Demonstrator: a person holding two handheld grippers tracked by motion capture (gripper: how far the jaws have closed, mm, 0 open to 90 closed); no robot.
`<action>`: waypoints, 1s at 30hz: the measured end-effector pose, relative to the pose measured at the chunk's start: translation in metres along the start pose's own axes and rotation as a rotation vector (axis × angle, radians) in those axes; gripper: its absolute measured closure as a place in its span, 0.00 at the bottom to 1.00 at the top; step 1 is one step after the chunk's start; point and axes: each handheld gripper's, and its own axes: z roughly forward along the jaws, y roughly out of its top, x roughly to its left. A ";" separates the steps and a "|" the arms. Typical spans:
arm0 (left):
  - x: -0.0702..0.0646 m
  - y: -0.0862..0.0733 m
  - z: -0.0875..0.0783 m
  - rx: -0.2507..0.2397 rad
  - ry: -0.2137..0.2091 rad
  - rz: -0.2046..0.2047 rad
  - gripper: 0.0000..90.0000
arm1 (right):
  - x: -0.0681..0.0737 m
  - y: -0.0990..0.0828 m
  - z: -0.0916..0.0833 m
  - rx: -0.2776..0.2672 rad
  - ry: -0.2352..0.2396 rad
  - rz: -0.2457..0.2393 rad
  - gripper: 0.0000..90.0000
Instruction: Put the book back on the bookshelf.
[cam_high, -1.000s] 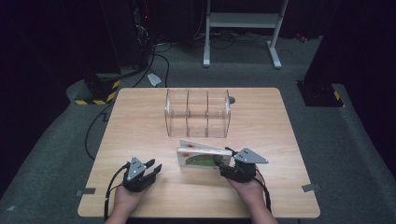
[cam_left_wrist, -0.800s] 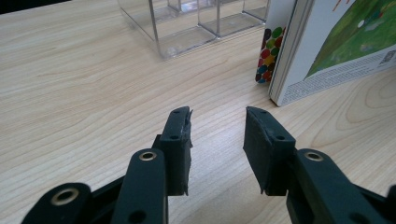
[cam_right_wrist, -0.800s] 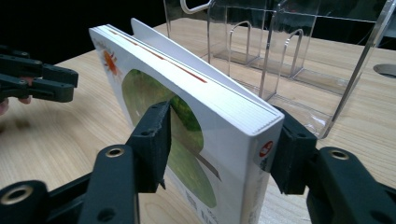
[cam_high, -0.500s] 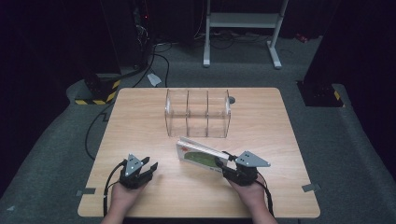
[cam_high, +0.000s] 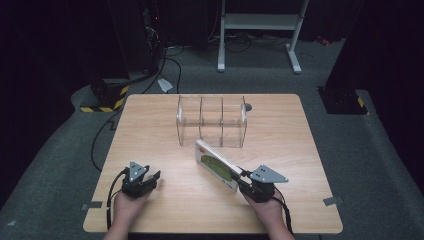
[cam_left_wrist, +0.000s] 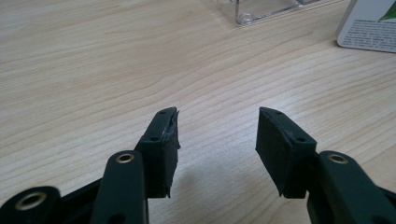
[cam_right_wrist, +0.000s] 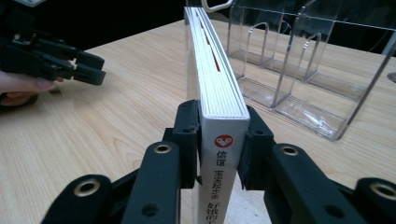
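Right gripper (cam_right_wrist: 219, 140) just closed, clamps book (cam_high: 216, 165) at spine end, raised edge-up over worktop (cam_high: 150, 130) near clear rack (cam_high: 212, 121). Book stiff, light, glossy; slim cover may slip. Left gripper (cam_left_wrist: 217, 140) just opened, empty.

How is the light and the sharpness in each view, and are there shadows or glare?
High view: the table is evenly lit, the surroundings dark, the picture slightly soft. Left gripper view: sharp jaws, with a soft shadow on the wood under the left gripper. Right gripper view: the book is sharp, and the clear organizer shows faint reflections.
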 end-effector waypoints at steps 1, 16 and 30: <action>0.000 0.000 0.001 0.001 0.003 -0.003 0.54 | 0.001 0.000 0.000 0.000 0.003 -0.005 0.82; 0.005 -0.003 0.006 0.040 -0.015 -0.030 0.51 | 0.012 0.006 -0.006 0.002 -0.065 -0.036 0.83; 0.007 -0.002 0.010 0.087 -0.031 -0.037 0.49 | 0.001 0.009 -0.030 -0.017 -0.162 -0.003 0.83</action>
